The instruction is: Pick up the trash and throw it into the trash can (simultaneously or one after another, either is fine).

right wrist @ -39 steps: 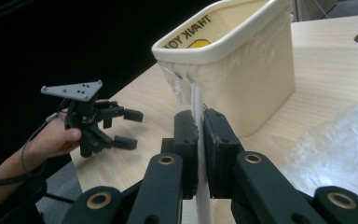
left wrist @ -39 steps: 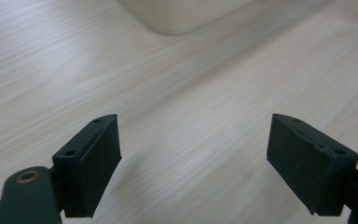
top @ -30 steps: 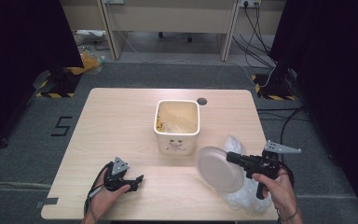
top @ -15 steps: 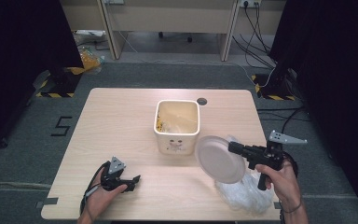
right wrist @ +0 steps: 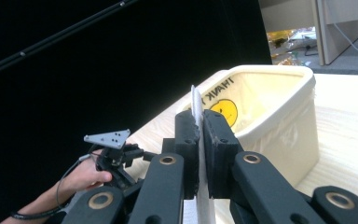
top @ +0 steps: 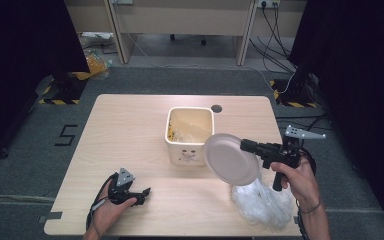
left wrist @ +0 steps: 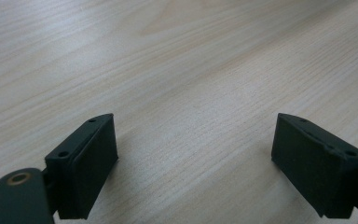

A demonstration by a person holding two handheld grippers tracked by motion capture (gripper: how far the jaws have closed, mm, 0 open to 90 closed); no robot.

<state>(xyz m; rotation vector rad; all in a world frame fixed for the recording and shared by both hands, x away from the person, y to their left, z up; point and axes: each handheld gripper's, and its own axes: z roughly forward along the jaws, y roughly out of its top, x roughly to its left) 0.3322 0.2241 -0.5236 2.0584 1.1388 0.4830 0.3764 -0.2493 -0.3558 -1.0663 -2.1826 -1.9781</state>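
A white paper plate (top: 230, 159) hangs tilted on edge just right of the cream bin (top: 190, 150), with my right gripper (top: 245, 146) shut on its rim. In the right gripper view the plate (right wrist: 196, 100) stands edge-on between the pressed pads of that gripper (right wrist: 199, 123), and the smiley-marked bin (right wrist: 279, 116) sits beyond. My left gripper (top: 142, 192) lies low at the table's front left. Its jaws have just been opening, and in the left gripper view this gripper (left wrist: 196, 154) stands wide open over bare wood with nothing between the pads.
A crumpled clear plastic bag (top: 260, 202) lies on the table (top: 130, 125) under my right hand, near the front right edge. The bin holds a plastic liner and some yellowish scraps. A small dark cable hole (top: 216, 108) sits behind the bin.
My right gripper has lifted the plate up off the plastic bag and swung it left toward the bin. The left gripper stayed in place while its jaws spread wider.
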